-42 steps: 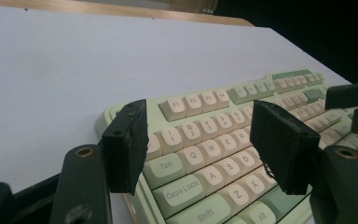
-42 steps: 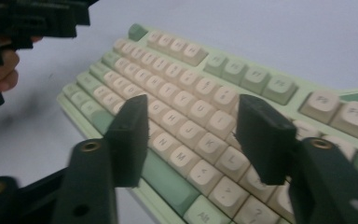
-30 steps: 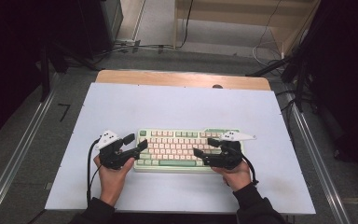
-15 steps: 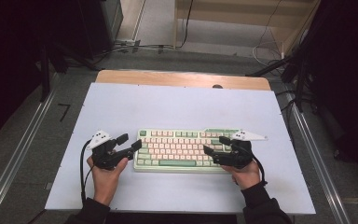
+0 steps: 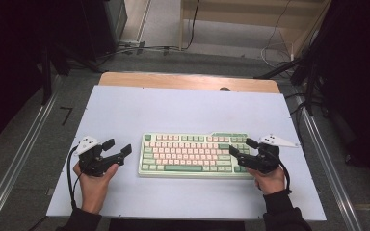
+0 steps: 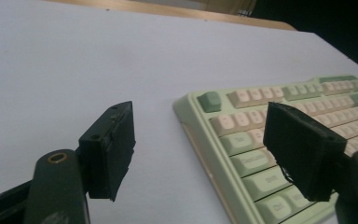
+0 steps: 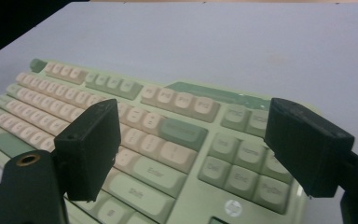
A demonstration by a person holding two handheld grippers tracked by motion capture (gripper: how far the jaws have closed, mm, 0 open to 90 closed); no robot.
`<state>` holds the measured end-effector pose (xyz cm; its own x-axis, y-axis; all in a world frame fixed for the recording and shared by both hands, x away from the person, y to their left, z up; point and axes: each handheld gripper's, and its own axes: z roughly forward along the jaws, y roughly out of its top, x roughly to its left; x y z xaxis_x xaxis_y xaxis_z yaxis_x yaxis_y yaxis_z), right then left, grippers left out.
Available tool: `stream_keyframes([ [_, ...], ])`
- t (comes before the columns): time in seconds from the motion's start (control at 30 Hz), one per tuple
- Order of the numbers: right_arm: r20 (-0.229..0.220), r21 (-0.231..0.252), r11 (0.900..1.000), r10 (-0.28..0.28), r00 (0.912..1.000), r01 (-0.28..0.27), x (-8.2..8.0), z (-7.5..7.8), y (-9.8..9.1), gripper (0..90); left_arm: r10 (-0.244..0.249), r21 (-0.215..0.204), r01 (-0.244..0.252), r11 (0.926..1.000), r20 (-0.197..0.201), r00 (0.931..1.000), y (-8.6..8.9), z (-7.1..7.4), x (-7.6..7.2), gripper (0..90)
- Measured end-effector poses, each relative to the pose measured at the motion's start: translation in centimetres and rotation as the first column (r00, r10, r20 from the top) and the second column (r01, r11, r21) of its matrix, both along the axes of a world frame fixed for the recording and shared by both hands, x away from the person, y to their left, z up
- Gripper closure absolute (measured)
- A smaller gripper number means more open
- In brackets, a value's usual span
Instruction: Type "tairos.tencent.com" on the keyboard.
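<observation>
While both claws — left claw [image 5: 120, 148] and right claw [image 5: 241, 147] — gape empty, the mint-green keyboard [image 5: 195, 155] shows cream-pink keys.

A lab-like recording room: a white-topped counter [image 5: 125, 110] framed by aluminium rails [image 5: 19, 159], loose black cables [image 5: 274, 45] trailing across grey carpet [image 5: 77, 82].

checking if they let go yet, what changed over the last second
Both tools drew outward from the keyboard: the left tool off its left end, its jaws having just been opening with nothing between them; the right tool toward the right end, open above the keys. The keyboard stayed put.
</observation>
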<state>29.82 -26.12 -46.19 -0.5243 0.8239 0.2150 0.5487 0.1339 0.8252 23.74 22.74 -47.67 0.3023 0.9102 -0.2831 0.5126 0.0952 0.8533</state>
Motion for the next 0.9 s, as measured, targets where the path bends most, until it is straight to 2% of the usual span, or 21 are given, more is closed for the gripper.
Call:
stream_keyframes([
  [0.13,-0.001,0.005,0.9992,-0.039,0.9993,0.039,0.0,0.0,-1.2,16.7,0.029,0.008,-0.029,0.9995,-0.025,0.9993,1.1,-0.3,-0.1,23.9],
  [0.3,-0.001,0.006,0.9974,-0.072,0.9974,0.072,-0.2,-0.1,-2.6,16.7,0.072,0.035,-0.071,0.9968,-0.021,0.9972,2.2,-0.3,-0.3,23.9],
  [0.47,0.001,-0.002,0.9934,-0.115,0.9934,0.115,-0.3,-0.2,-4.1,16.7,0.106,0.034,-0.105,0.9939,-0.024,0.9941,2.9,-0.4,-0.3,24.0],
  [0.53,-0.004,0.000,0.9911,-0.133,0.9911,0.133,-0.4,-0.3,-4.8,16.7,0.113,0.033,-0.112,0.9931,-0.028,0.9932,2.9,-0.5,-0.2,24.0],
  [0.63,-0.003,0.000,0.9867,-0.162,0.9867,0.162,-0.5,-0.3,-5.8,16.8,0.115,0.059,-0.112,0.9919,-0.038,0.9927,2.8,-0.7,0.0,24.1],
  [0.73,-0.006,0.003,0.9820,-0.189,0.9820,0.189,-0.4,-0.5,-6.7,16.8,0.123,0.064,-0.120,0.9907,-0.040,0.9916,2.8,-0.8,0.1,24.0],
  [0.9,0.003,-0.030,0.9739,-0.225,0.9743,0.225,-0.5,-0.8,-7.6,16.8,0.154,0.080,-0.152,0.9852,-0.025,0.9877,3.1,-0.7,0.3,24.1],
])
